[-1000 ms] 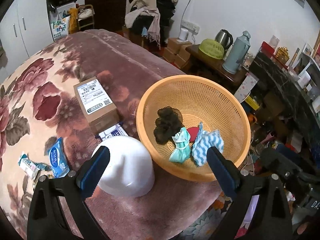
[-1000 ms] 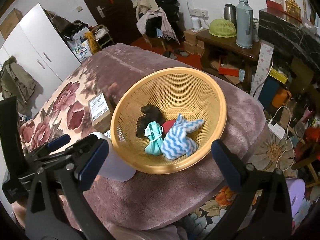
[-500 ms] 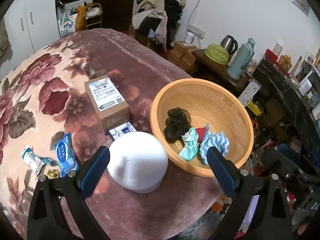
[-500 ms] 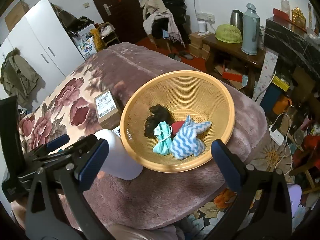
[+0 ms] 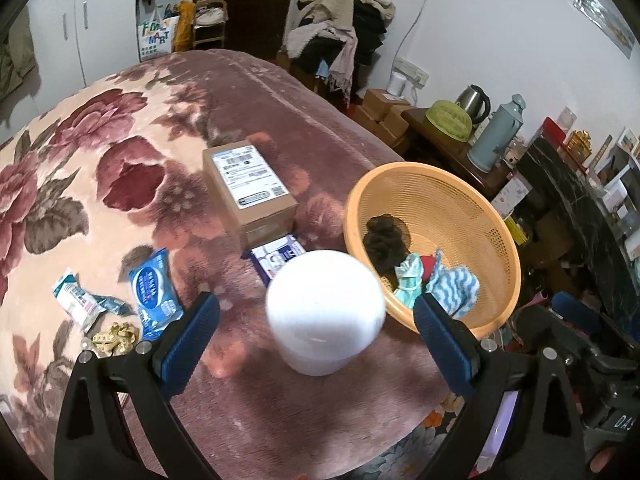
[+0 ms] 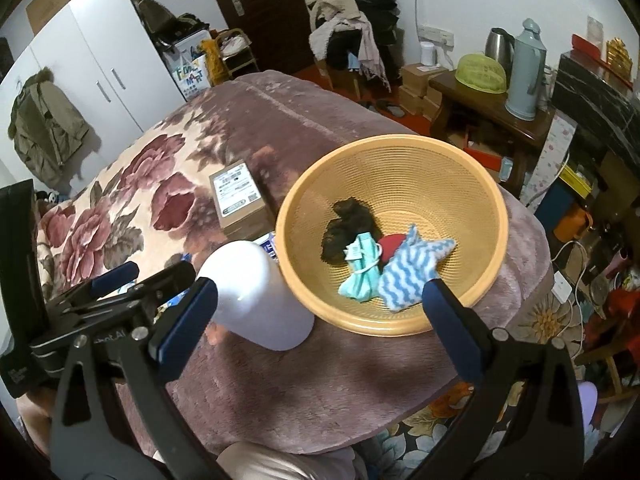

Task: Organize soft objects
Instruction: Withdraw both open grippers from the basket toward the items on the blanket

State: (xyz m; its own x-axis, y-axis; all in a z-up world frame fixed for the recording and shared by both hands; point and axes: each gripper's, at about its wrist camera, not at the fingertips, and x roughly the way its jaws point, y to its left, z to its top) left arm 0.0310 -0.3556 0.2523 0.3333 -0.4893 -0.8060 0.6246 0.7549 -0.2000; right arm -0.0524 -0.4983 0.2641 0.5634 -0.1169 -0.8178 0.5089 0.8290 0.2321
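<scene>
Up close, both hand-held grippers, left (image 5: 316, 328) and right (image 6: 320, 304), hover with jaws spread wide and empty. Just ahead of the left one stands a white container (image 5: 325, 310); beyond the right one an orange basket (image 6: 476, 184) holds a striped cloth (image 6: 408, 276), teal socks (image 6: 362, 266) and a dark bundle (image 6: 346, 226).

A bed covered by a mauve blanket with large red roses (image 5: 120, 184) carries an orange mesh basket (image 5: 460, 196), a white dome-shaped container (image 5: 324, 312) just beside it, a labelled cardboard box (image 5: 248, 192), a blue-and-white packet (image 5: 276, 258) against the box, a blue wipes pack (image 5: 154, 292), a small sachet (image 5: 78, 304), and a coiled yellow tape measure (image 5: 114, 338).
</scene>
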